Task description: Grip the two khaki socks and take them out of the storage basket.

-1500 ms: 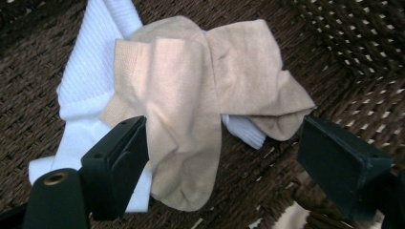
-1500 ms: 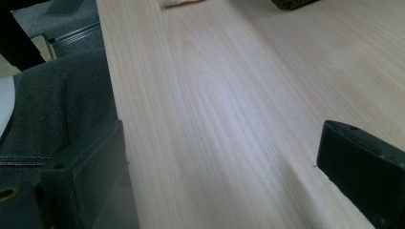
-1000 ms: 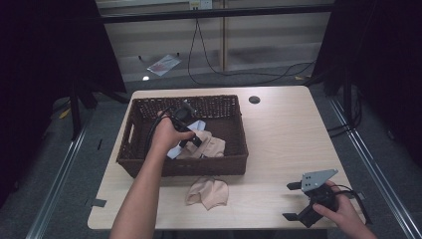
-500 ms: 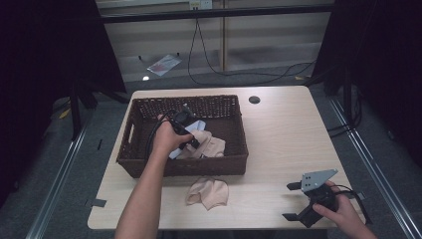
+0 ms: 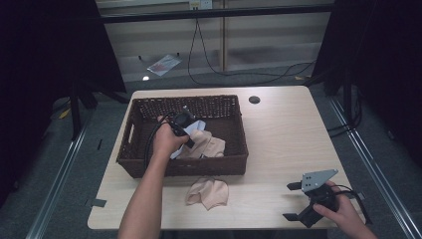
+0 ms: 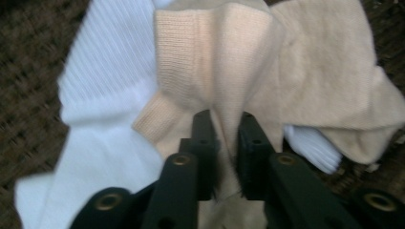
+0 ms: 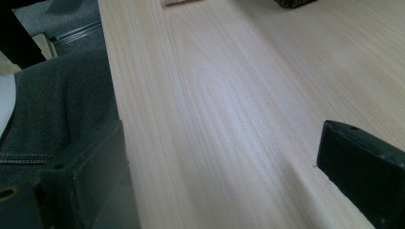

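Pinching one beige sock (image 6: 224, 71), left tool (image 6: 224, 138); right tool (image 5: 294, 201) released; second beige sock (image 5: 208, 192) on table (image 5: 283, 134).

Beige sock (image 5: 208, 192) on table (image 5: 278, 134)

Soft knit beige sock (image 6: 305, 71), rough wicker basket (image 5: 149, 107), smooth wooden table (image 5: 288, 134)

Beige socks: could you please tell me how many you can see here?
2: one beige sock in the basket, pinched by the left claw; another on the table before it. More may be hidden.
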Action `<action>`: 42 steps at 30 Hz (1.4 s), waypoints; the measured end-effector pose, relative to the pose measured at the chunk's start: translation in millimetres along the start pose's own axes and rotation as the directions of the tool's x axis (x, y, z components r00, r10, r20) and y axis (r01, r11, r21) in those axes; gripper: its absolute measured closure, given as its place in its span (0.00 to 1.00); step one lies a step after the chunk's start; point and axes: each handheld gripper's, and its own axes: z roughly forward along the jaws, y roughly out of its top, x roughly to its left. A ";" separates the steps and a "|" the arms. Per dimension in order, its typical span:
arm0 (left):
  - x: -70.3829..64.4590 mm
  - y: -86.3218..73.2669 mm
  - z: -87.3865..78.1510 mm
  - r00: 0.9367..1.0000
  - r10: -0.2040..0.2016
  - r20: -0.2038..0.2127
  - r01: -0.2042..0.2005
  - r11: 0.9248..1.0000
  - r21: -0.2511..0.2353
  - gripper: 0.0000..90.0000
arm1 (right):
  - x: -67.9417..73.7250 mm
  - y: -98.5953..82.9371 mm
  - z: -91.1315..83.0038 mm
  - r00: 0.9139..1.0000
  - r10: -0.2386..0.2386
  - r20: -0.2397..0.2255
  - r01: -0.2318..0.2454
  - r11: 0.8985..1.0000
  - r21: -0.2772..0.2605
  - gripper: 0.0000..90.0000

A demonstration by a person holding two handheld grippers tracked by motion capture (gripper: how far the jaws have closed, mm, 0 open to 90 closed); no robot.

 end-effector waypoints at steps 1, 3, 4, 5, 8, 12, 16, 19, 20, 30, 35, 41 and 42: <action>-0.7 0.1 -2.5 1.000 -0.001 0.003 0.001 1.000 0.006 0.91 | -0.1 -0.1 -0.1 1.000 0.000 0.000 0.000 1.000 0.000 0.03; -2.1 1.5 -8.8 0.999 -0.042 0.007 0.042 0.998 0.040 0.91 | -0.2 -0.1 0.3 1.000 -0.003 0.001 0.003 1.000 0.002 0.03; -3.5 2.0 -12.4 0.998 -0.054 0.013 0.053 0.998 0.032 0.91 | -0.2 0.0 0.4 1.000 -0.002 0.000 0.002 1.000 0.001 0.03; -4.7 2.7 -16.2 0.998 -0.067 0.023 0.066 0.998 0.025 0.91 | -0.2 0.0 0.4 1.000 -0.002 -0.001 0.002 1.000 0.001 0.03; -7.1 4.6 -28.1 0.998 -0.060 0.022 0.059 0.998 0.025 0.91 | -0.2 0.1 0.2 1.000 -0.002 0.000 0.002 1.000 0.000 0.03; -8.3 5.7 -42.1 0.997 -0.065 0.046 0.064 0.998 0.007 0.91 | 0.1 0.1 0.6 1.000 -0.002 -0.001 0.002 1.000 0.001 0.03; -9.5 6.2 -55.0 0.995 -0.072 0.062 0.072 0.997 -0.001 0.91 | -0.2 0.3 0.8 1.000 -0.003 -0.002 0.003 1.000 0.002 0.03; -9.7 5.7 -63.2 0.994 -0.076 0.076 0.077 0.997 -0.016 0.91 | -0.2 0.3 1.2 1.000 -0.003 -0.003 0.003 1.000 0.002 0.03; -9.2 5.4 -65.7 0.994 -0.076 0.084 0.077 0.997 -0.010 0.91 | -0.1 0.3 1.3 1.000 -0.003 -0.004 0.003 1.000 0.003 0.03; -12.5 5.2 -85.9 0.991 -0.075 0.107 0.075 0.997 0.001 0.91 | 0.0 0.5 2.1 1.000 -0.002 -0.006 0.002 1.000 0.004 0.03; -17.7 5.7 -95.3 0.992 -0.067 0.111 0.067 0.998 0.001 0.91 | -0.2 0.6 2.3 1.000 -0.006 -0.004 0.006 1.000 0.002 0.03; -26.0 7.1 -106.2 0.990 -0.043 0.137 0.040 0.999 0.025 0.91 | -0.2 0.7 2.9 1.000 -0.007 -0.006 0.007 1.000 0.001 0.03; -27.4 7.3 -107.6 0.989 -0.042 0.144 0.038 0.999 0.028 0.91 | -0.2 0.7 2.8 1.000 -0.006 -0.005 0.006 1.000 0.000 0.03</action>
